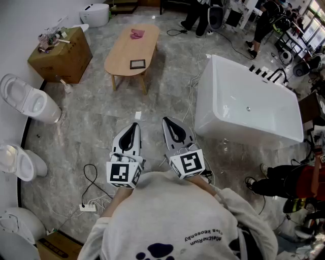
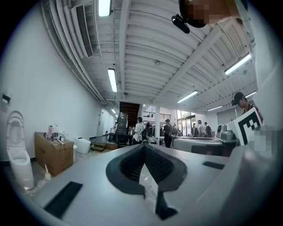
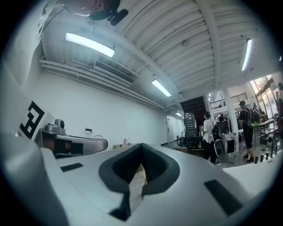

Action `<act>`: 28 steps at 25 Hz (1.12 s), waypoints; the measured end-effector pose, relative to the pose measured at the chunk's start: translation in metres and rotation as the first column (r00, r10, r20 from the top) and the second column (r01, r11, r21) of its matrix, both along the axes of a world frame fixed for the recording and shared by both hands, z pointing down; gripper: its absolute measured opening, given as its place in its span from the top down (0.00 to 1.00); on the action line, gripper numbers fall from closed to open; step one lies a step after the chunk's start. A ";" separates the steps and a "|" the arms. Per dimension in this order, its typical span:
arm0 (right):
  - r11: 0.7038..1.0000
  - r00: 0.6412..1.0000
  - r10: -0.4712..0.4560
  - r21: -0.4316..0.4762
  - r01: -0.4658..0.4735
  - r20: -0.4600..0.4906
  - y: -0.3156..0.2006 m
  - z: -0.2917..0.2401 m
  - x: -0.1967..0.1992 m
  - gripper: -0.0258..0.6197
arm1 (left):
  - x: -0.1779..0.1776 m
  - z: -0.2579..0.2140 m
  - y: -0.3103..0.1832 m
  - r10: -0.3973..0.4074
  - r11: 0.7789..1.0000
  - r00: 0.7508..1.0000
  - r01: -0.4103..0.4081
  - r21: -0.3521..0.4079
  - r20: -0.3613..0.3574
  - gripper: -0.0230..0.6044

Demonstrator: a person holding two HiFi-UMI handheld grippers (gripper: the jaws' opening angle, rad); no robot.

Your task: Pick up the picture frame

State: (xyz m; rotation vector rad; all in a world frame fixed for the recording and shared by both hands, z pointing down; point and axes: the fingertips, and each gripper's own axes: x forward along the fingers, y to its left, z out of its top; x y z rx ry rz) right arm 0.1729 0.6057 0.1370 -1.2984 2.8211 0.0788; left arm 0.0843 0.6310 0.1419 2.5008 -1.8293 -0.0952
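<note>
Above the floor (image 1: 86,129), left gripper (image 1: 134,125) and right gripper (image 1: 167,121) sit closed, empty.

Bright ceiling strip lights (image 2: 112,79); fisheye-warped, dark-vignetted edges.

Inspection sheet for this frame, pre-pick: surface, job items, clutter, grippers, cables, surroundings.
Surface: oval wooden table, well ahead of the grippers, on a grey marbled floor.
Job's things: picture frame lies flat at the table's near end, untouched.
Clutter: pink cloth at the table's far end; small white object on the floor.
Grippers: left gripper and right gripper shut, empty, level, side by side.
Cables: power strip with black cable on the floor, left.
Surroundings: bathtub right; toilets and cardboard box left; people behind.
</note>
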 end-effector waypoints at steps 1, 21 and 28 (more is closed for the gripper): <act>1.000 1.000 0.005 -0.002 -0.005 0.001 -0.001 0.000 0.003 0.95 | 0.001 0.000 -0.001 -0.003 1.000 1.000 0.003 0.000 0.003 0.95; 0.998 0.998 0.032 -0.048 -0.030 0.049 -0.093 0.011 -0.009 0.95 | -0.033 0.014 -0.091 -0.026 1.000 0.999 0.026 -0.017 -0.025 0.95; 0.997 0.998 0.051 -0.056 -0.048 0.045 -0.175 0.011 -0.048 0.95 | -0.072 0.016 -0.173 0.018 0.999 1.000 -0.018 -0.030 -0.024 0.95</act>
